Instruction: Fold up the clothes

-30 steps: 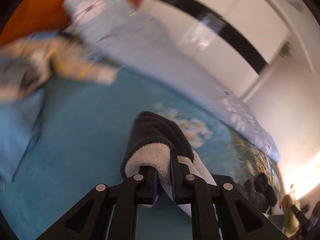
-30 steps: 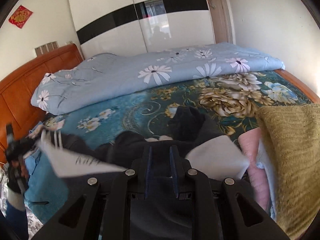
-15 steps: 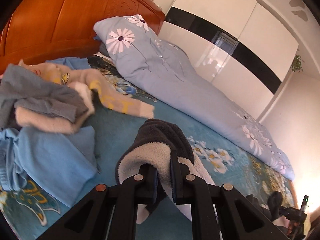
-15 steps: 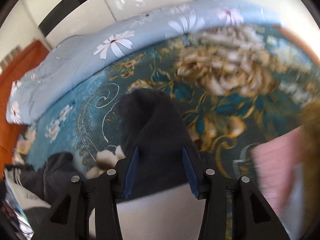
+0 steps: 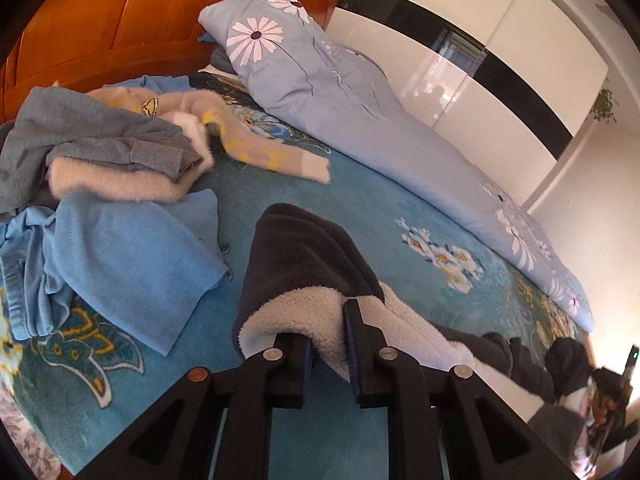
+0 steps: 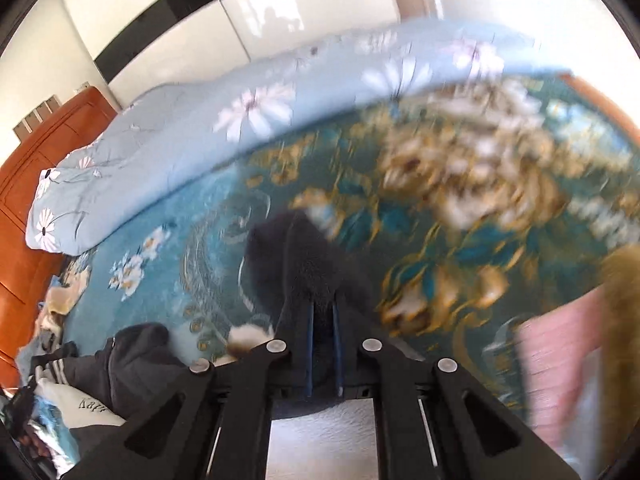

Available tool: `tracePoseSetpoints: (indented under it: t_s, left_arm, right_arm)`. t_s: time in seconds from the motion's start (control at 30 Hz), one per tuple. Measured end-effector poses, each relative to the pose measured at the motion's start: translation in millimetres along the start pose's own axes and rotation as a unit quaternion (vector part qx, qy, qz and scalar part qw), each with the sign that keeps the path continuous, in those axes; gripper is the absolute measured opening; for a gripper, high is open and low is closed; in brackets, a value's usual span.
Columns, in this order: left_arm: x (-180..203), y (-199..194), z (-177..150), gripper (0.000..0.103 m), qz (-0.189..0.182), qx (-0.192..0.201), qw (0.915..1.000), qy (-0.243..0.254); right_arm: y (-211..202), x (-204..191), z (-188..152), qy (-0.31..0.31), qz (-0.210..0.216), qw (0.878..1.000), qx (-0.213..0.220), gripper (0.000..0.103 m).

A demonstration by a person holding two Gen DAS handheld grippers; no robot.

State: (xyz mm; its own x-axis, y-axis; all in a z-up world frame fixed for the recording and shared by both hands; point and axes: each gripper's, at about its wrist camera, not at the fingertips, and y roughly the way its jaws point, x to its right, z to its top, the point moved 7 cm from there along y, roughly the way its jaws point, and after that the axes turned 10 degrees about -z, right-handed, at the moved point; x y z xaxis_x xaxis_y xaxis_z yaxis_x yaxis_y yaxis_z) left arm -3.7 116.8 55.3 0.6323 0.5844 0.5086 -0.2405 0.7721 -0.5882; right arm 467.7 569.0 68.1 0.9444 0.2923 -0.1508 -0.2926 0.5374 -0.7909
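Bedroom light falls across a teal flowered bedspread [image 5: 360, 208], and we work on it with a dark fleece-lined garment [image 5: 308, 256] stretched between our two tools. Nearest us, our left gripper [image 5: 329, 336] pinches a fold of that garment where the cream lining rolls out; its jaws have just been easing apart a little, yet the pads press the cloth. Our right gripper [image 6: 323, 344] has just been closing and now stands clamped on the dark fabric at the other end, the picture there badly blurred.

We judge the left hold to be the weak point: the bite is thick and soft, so a further loosening could let the edge slide out and spoil the fold. Pulling the two ends unevenly could twist the garment or drag the bedspread into ridges.

Just beyond the left tool lies a blue sweater [image 5: 132, 264], close enough to be swept up if we swing that way. Farther off sit a heap of grey and cream clothes [image 5: 104, 152], then the pale flowered quilt [image 5: 352, 108] and the wooden headboard [image 5: 132, 20].
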Motion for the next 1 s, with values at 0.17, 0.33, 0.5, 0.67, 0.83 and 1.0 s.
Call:
tracePoseSetpoints:
  t_s: [0.17,0.33,0.5,0.67,0.83,1.0]
  left_arm:
    - [-5,-12,-20,0.026,0.005,-0.032,0.9993,0.021]
    - [-15,-32,-37,0.034,0.031,-0.050,0.9970,0.051]
    - [19,-40,-7,0.061,-0.014,-0.030,0.9955,0.089]
    - [102,38,23,0.079,-0.105,-0.105,0.9653,0.214]
    - [141,136,0,0.079,-0.138,-0.278,0.9113,0.270]
    - [153,183,-39,0.079,-0.176,-0.384,0.8717,0.248]
  right_arm:
    - [-32,40,23,0.018,-0.078,0.995,0.050,0.002]
    - [-49,66,26,0.039,-0.104,0.992,0.066,0.001]
    - [-39,-19,6,-0.088,0.026,0.995,0.027,0.005]
    - [4,-136,-49,-0.259,0.135,0.954,-0.072,0.060]
    - [50,-171,-91,-0.378,0.122,0.909,-0.127,0.060]
    - [77,-157,-96,-0.342,0.117,0.912,-0.194,0.066]
